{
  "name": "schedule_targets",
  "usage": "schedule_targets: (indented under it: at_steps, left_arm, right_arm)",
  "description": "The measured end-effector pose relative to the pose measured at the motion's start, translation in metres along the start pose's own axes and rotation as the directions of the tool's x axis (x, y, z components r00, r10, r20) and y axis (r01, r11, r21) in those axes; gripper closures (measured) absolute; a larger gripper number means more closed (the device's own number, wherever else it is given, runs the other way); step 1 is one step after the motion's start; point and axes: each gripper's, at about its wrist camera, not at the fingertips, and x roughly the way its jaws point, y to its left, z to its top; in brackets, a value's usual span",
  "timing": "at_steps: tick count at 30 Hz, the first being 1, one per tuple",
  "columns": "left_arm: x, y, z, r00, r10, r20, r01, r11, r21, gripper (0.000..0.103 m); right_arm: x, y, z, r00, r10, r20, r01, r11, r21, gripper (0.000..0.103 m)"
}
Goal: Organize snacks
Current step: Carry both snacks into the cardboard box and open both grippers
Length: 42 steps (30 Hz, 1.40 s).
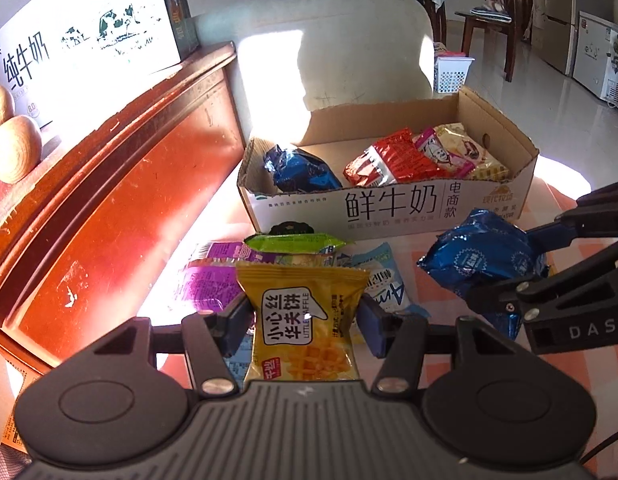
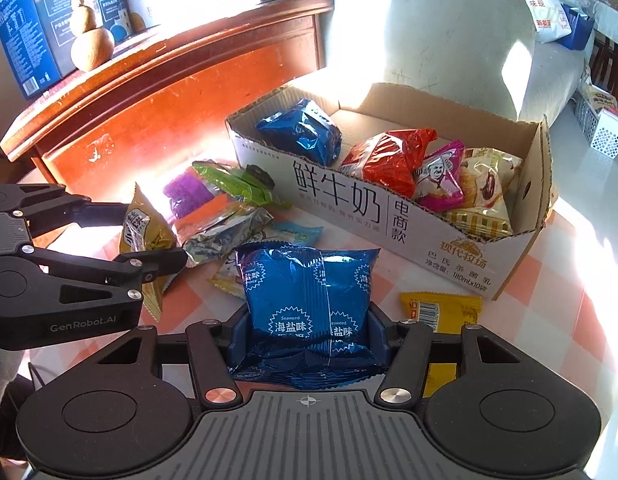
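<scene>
A yellow waffle packet (image 1: pixel 305 328) is gripped upright in the left tongs (image 1: pixel 305 316), lifted clear of the counter (image 2: pixel 557 280); a blue seaweed packet (image 2: pixel 309 308) is clamped in the right tongs (image 2: pixel 307 328); a cardboard box (image 2: pixel 373 208) is set toward the counter's far edge, and blue, red, pink and pale packets are held in it; loose snacks (image 2: pixel 221 204) are heaped just in front of the box's left end; another yellow packet (image 2: pixel 441 310) is lying flat by its right end.
</scene>
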Motion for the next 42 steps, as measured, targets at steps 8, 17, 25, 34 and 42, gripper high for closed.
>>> schedule_targets:
  at_steps: [8,17,25,34,42]
  left_arm:
    - [-0.006,-0.005,0.036,0.994,0.018,0.106,-0.016,1.000,-0.018,0.047]
    - [0.000,-0.011,0.073,0.983,0.006,0.184,0.000,1.000,-0.030,0.047]
    - [0.022,-0.014,0.097,0.982,-0.021,0.186,0.032,0.998,-0.058,0.047]
    - [0.048,-0.014,0.119,0.982,-0.038,0.186,0.057,0.993,-0.101,0.047]
    - [0.080,-0.012,0.136,0.984,-0.026,0.175,0.049,0.991,-0.128,0.043]
  right_arm:
    - [-0.021,-0.015,0.018,0.995,-0.040,0.097,0.037,0.999,0.039,0.046]
    - [-0.043,-0.040,0.042,0.977,-0.093,0.193,0.073,0.992,0.106,0.046]
    - [-0.047,-0.060,0.059,0.964,-0.132,0.232,0.089,0.979,0.186,0.046]
    - [-0.030,-0.080,0.073,0.954,-0.188,0.235,0.121,0.954,0.274,0.046]
    - [-0.010,-0.097,0.080,0.947,-0.213,0.239,0.113,0.921,0.372,0.046]
